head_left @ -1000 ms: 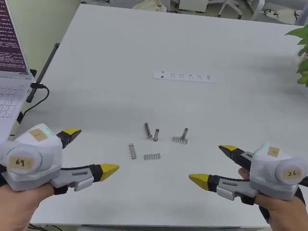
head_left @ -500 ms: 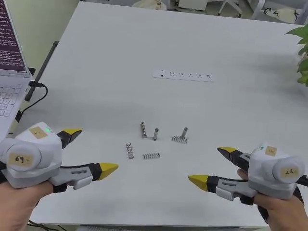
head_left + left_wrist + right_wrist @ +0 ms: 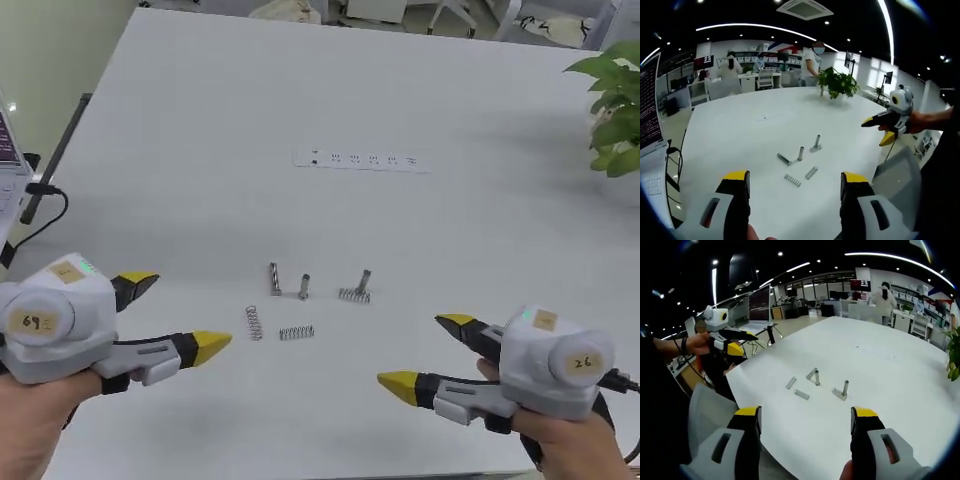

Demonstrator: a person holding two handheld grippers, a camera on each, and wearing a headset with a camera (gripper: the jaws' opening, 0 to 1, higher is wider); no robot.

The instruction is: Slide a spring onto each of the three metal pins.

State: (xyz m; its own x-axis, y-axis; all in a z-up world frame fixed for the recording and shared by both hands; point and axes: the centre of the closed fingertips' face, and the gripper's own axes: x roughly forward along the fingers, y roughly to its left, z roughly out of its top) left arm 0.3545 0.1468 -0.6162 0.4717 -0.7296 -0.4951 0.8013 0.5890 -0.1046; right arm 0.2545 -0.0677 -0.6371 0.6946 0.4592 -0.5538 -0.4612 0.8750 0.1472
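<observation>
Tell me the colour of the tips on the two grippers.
Yellow on the left gripper and the right gripper alike, clearest in the head view.

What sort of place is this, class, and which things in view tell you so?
Most likely an open-plan office or lab: a large white table with a power strip on it, rows of desks behind, and a potted plant.

Table: broad flat tabletop (image 3: pixel 200 130), plain pale grey-white.
Left: left gripper (image 3: pixel 178 312), white-grey plastic shell, black jaws tipped yellow, tan round sticker, green light.
Right: right gripper (image 3: pixel 425 350), same white-grey, black and yellow, tan stickers.
Springs: three coiled wire springs (image 3: pixel 253 322) (image 3: pixel 296 332) (image 3: pixel 352 295), silver-grey.
Pins: three short metal pins (image 3: pixel 274 278) (image 3: pixel 304 286) (image 3: pixel 363 281), dull steel grey.
Strip: long white power strip (image 3: pixel 362 160), dark sockets.
Plant: leafy potted plant (image 3: pixel 612 105), green.
</observation>
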